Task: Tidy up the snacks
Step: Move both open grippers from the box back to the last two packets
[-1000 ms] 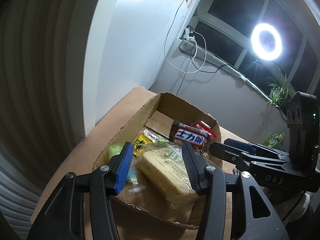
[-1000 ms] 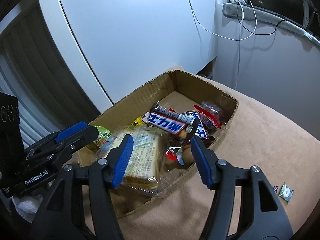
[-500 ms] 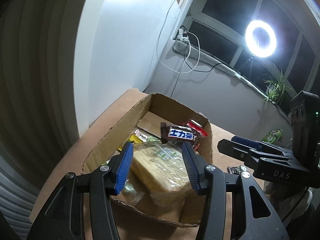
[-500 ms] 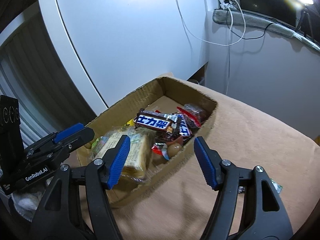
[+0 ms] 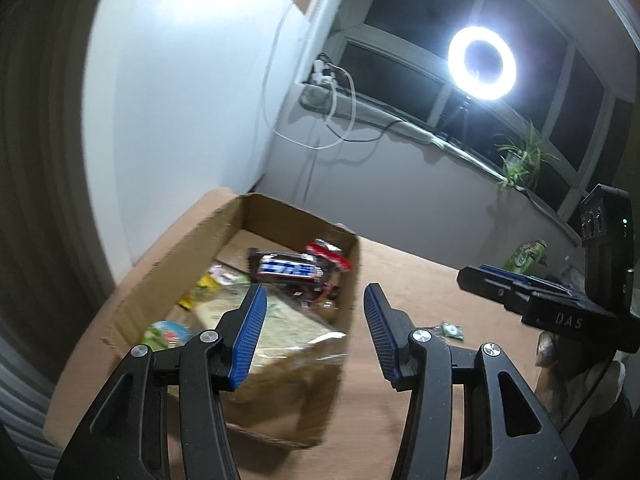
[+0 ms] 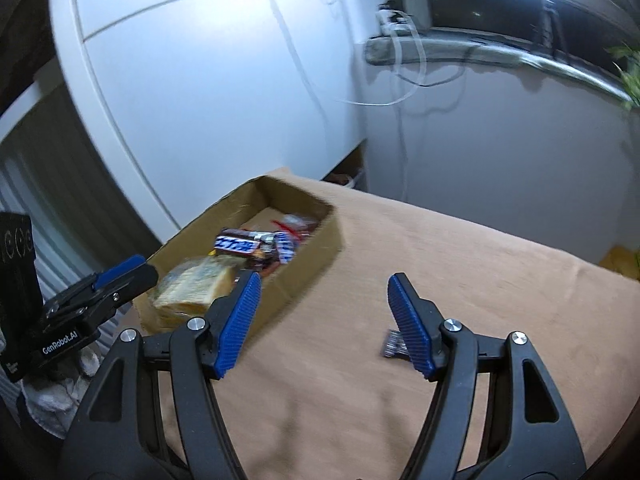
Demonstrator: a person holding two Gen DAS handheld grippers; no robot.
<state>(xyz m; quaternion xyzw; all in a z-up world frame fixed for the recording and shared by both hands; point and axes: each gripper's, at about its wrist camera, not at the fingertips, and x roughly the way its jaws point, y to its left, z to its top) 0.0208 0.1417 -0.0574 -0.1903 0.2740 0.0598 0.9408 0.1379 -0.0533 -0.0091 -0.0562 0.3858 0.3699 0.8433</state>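
Note:
An open cardboard box stands on the tan-covered table. Inside lie a brown snack bar with blue lettering, a clear-wrapped bread pack, a red packet and a green-topped cup. My left gripper hovers open over the box's near right corner, holding nothing. My right gripper is open and empty over bare cloth right of the box. A small dark wrapper lies by its right finger. A small green packet lies on the table.
A green can stands at the table's far right. A white wall panel rises behind the box. A sill with cables, a ring light and a plant line the back.
Both grippers have drawn back and to the right, away from the box, which now sits farther off and to the left. The right jaws have widened. The snacks stay in the box.

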